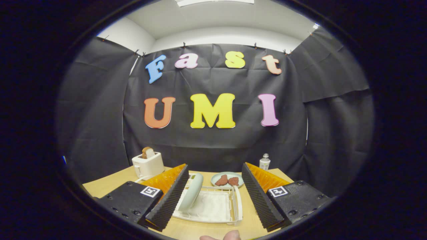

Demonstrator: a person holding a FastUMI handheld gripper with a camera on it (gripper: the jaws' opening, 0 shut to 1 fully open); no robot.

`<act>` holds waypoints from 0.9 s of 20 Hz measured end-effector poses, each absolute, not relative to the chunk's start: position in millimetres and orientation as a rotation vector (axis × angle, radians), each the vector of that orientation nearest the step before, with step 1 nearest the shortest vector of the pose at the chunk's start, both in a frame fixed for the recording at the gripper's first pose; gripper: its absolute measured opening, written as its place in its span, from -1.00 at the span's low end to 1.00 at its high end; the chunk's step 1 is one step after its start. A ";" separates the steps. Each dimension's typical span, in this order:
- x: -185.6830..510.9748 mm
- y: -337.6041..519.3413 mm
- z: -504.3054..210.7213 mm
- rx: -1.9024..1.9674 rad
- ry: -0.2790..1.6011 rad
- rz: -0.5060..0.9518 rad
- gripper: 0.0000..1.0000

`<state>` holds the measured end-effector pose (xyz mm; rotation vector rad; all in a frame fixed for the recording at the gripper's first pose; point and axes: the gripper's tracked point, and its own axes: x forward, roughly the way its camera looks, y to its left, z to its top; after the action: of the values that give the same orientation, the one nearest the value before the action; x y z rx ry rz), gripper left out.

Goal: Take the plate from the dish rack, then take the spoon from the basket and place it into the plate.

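My tongs stand wide and hold nothing. In the lower middle of the frame, the pale green plate stands on edge in the white dish rack on the bench, close to my left finger. I'd shift left to centre the plate's rim between both fingers, ease down, pinch firmly, then lift straight up, clear of the rack wires. The second plate holding food lies beyond.
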<state>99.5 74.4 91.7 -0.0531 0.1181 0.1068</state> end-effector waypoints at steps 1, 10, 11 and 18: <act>111.1 81.0 93.1 -0.052 0.153 0.114 1.00; 193.0 121.7 41.2 -0.035 0.563 0.152 1.00; 199.7 123.1 35.9 -0.051 0.581 0.141 1.00; 237.7 131.7 -12.3 -0.062 0.770 0.088 1.00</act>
<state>237.7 131.7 -12.3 -0.0622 0.7700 0.0876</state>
